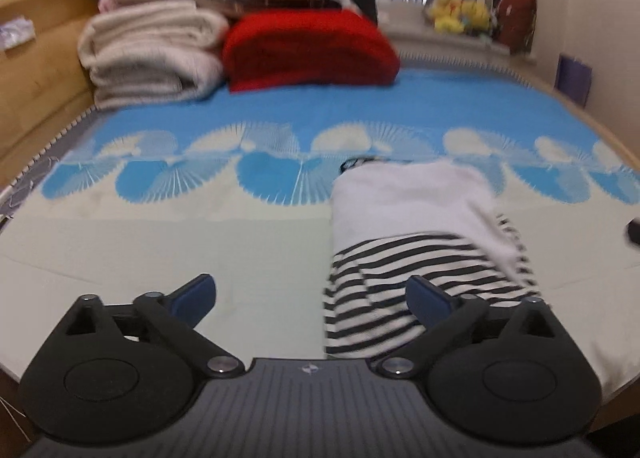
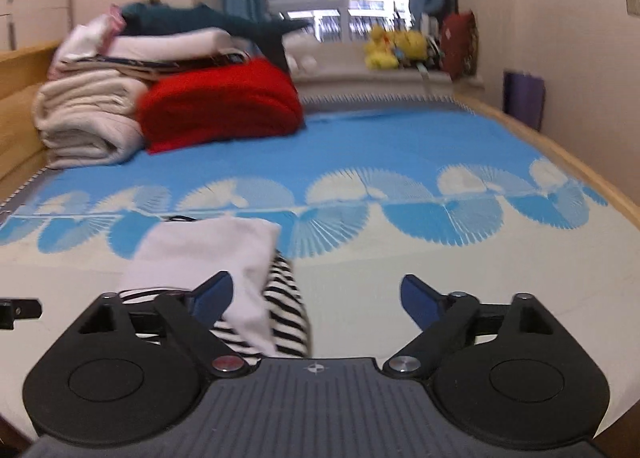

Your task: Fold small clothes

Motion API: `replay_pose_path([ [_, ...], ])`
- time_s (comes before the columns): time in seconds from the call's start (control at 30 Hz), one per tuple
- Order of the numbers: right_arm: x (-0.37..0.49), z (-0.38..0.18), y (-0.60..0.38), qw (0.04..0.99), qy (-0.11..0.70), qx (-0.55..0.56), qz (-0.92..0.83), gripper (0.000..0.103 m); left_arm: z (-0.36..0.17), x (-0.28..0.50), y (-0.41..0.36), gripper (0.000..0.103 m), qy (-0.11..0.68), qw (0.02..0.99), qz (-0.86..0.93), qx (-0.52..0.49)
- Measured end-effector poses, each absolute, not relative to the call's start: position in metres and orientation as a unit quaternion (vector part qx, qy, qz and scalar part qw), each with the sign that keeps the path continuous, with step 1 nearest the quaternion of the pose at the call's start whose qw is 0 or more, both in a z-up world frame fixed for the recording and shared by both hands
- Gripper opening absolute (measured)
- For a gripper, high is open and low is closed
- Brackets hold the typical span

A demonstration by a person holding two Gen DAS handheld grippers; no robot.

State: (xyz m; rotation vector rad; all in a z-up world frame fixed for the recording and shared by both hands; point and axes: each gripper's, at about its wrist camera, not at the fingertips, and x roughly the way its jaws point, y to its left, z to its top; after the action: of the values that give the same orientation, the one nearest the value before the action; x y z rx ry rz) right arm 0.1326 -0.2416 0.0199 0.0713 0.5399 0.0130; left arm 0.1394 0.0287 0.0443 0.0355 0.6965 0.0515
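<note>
A small garment, white with black-and-white stripes, lies folded into a narrow strip on the bed's blue and cream sheet. In the left wrist view it lies ahead and to the right, and my left gripper is open above the sheet, its right finger over the striped end. The right wrist view shows the same garment at lower left. My right gripper is open too, with its left finger over the cloth. Neither gripper holds anything. A dark bit of the other gripper shows at each view's edge.
A stack of folded cream blankets and a red blanket sit at the head of the bed, dark clothes on top. A wooden bed frame runs along the right. Yellow plush toys sit on the window sill.
</note>
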Motion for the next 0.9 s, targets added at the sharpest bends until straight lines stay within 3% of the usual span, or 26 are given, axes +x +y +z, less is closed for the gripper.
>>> replay_pose_path([
  [0.2, 0.081, 0.023, -0.224, 0.967, 0.249, 0.028, 0.038, 0.102, 0.027, 0.091, 0.011, 0.102, 0.339, 0.940, 0.021, -0.026],
  [0.53, 0.087, 0.000, -0.208, 0.946, 0.322, 0.024, 0.035, 0.102, 0.006, 0.105, 0.002, 0.102, 0.370, 0.929, 0.020, -0.024],
  [0.9, 0.090, -0.006, -0.206, 0.944, 0.329, 0.029, 0.030, 0.102, 0.002, 0.108, -0.002, 0.102, 0.367, 0.929, 0.029, -0.021],
])
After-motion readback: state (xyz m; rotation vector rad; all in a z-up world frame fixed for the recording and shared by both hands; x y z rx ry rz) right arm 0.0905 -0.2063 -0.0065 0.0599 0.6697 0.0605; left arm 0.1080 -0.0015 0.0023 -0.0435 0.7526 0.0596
